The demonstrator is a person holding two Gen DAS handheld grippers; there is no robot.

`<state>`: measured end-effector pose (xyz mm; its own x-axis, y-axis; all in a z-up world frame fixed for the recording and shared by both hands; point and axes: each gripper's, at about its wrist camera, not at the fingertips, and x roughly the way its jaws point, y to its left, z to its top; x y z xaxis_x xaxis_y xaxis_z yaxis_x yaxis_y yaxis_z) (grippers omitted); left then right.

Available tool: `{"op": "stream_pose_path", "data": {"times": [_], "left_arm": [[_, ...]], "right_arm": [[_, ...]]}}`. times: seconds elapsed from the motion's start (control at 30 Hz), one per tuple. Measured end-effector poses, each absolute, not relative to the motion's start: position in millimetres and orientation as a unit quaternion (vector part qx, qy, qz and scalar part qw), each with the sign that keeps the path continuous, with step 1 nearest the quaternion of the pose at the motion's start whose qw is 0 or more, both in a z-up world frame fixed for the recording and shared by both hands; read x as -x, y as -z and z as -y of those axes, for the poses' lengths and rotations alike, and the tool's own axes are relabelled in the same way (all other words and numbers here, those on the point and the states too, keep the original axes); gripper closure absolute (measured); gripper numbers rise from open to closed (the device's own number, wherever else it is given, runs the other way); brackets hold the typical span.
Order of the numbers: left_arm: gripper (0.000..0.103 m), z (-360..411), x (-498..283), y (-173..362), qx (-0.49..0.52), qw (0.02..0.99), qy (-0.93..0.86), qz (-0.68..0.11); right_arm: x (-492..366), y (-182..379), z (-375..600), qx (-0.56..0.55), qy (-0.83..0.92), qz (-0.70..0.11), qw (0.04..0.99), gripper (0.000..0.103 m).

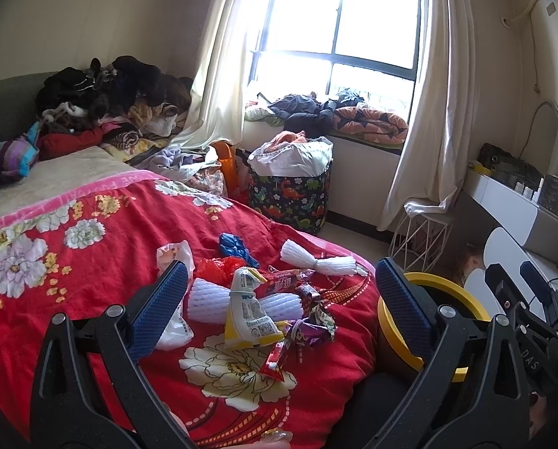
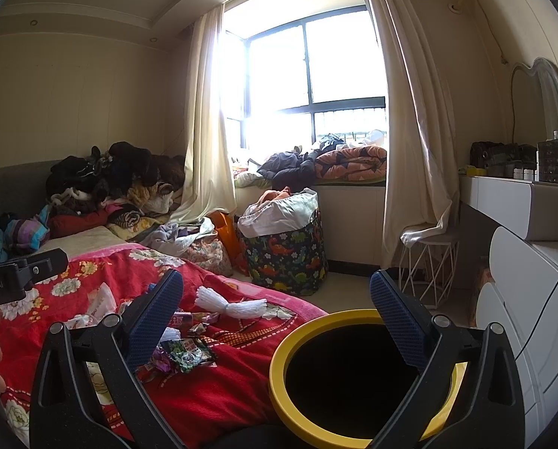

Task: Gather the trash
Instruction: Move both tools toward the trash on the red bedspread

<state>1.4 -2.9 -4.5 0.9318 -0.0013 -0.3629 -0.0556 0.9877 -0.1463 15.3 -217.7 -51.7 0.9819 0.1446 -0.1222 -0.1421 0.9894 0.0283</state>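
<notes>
Both grippers, left gripper (image 1: 281,284) and right gripper (image 2: 277,295), gape empty (fully spread).

The yellow-rimmed bin (image 2: 279,370) is black inside, its contents untellable, its near rim cut by the frame's bottom edge; left of the bin, the wrappers' (image 2: 183,355) print is too small to read.

A red floral bedspread (image 1: 92,262) covers the bed. Dark clothes (image 1: 107,86) are heaped at its far end. A dinosaur-print hamper (image 1: 290,202) stands below the window (image 1: 339,30), curtains (image 1: 440,112) either side. A white wire stool (image 1: 417,235) stands near the desk (image 1: 503,194).
</notes>
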Motion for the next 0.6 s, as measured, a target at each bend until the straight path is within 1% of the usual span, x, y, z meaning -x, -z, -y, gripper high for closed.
{"op": "stream_pose_path", "data": {"times": [0.17, 0.3, 0.37, 0.43, 0.6], "left_arm": [[0.011, 3, -6, 12, 0.081, 0.977, -0.008, -0.195], [0.011, -13, -7, 12, 0.094, 0.973, -0.013, -0.21], [0.011, -23, -6, 12, 0.103, 0.975, -0.015, -0.195], [0.011, -33, -7, 12, 0.109, 0.973, -0.029, -0.203], [0.011, -55, -5, 11, 0.122, 0.972, -0.061, -0.189]], "right_arm": [[-16, 50, 219, -0.011, -0.077, -0.07, 0.995, 0.006], [-19, 52, 217, -0.008, -0.102, -0.082, 0.991, 0.006], [-22, 52, 212, -0.004, -0.118, -0.088, 0.989, 0.006], [-24, 51, 204, 0.001, -0.138, -0.094, 0.986, 0.006], [-30, 48, 181, 0.02, -0.185, -0.102, 0.977, 0.006]]}}
